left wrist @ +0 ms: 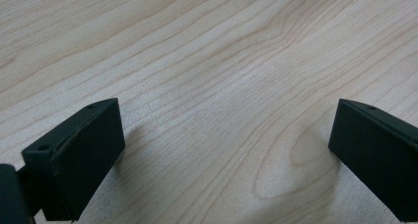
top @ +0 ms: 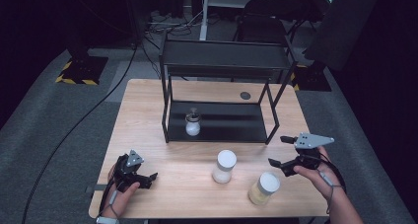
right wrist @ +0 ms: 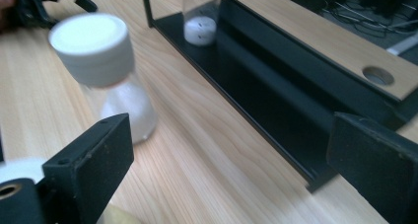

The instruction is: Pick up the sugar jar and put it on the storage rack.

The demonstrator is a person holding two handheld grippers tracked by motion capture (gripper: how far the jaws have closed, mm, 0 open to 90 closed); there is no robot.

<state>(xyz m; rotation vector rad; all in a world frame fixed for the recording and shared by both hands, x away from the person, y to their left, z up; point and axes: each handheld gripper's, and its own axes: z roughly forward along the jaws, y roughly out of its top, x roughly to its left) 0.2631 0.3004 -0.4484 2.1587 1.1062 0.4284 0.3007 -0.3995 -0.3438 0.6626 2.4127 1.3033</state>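
Dark room w/ grey carpet is seen around a light wood surface (top: 148, 110); cables and a chair (top: 268, 17) are noted at the far side. A black two-tier rack (top: 222, 61) is stood on the far half of the surface. On its lower shelf, left end, a small glass jar w/ white contents (top: 192, 123) is kept upright.

Left tongs (top: 150, 177) are held at the near-left corner, low over bare wood, nothing gripped; in the left gripper view the jaws are seen spread wide w/ only wood grain between. Left hand (top: 123, 189) is wrapped round the handle.

Right tongs (top: 280, 151) are held at the near-right, just right of the rack's near-right leg, jaws wide apart, nothing held. Right hand (top: 315, 177) is seen behind them.

Two white-capped jars are stood upright on the near half, betw. the two tongs: a white-filled jar (top: 225, 167) approx. centre, and a yellowish-filled jar (top: 264, 188) nearer and to the right, closest to the right tongs but apart from them. In the right gripper view the white-filled jar (right wrist: 106, 71) is seen past the tongs, blurred, not touched.
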